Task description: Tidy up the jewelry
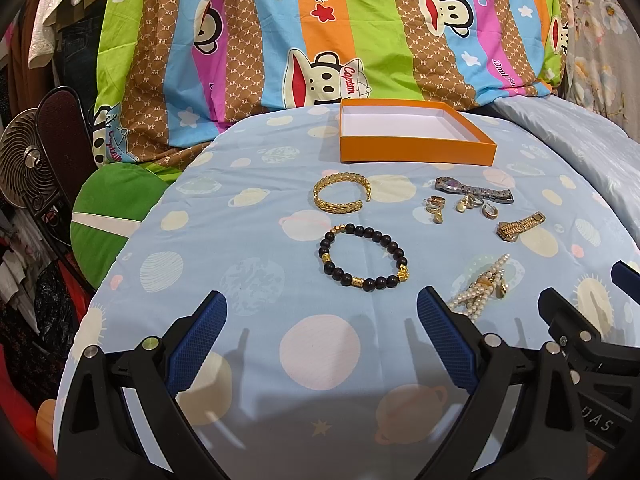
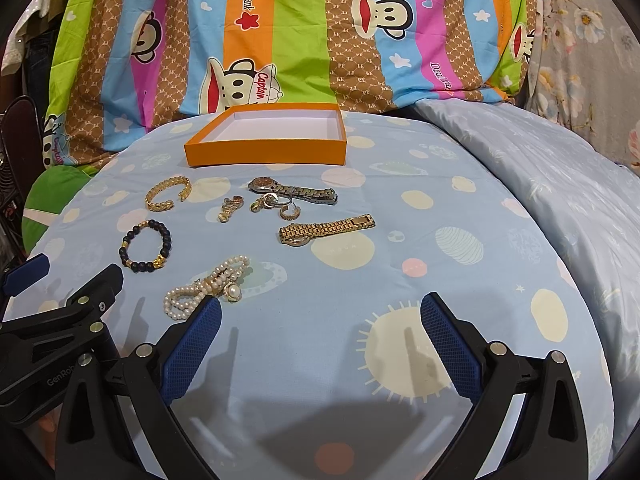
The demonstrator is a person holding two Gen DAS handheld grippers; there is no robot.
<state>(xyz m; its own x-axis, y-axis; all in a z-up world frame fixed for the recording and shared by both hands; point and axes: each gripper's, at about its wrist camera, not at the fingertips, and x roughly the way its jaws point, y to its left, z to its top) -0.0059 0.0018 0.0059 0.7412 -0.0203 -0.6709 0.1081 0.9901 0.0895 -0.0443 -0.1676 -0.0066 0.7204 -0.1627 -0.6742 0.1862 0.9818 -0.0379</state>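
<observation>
Both wrist cams low, fwd-facing; share orange box (image 1: pixel 416 136) (image 2: pixel 267 136).

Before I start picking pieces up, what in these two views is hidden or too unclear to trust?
- Pearl necklace: its near end is covered by a right claw finger in the right wrist view, and by a left claw finger in the left.
- Small earrings and rings: too small to count or tell apart in either view.
- Orange box: near wall hides part of its floor.
</observation>
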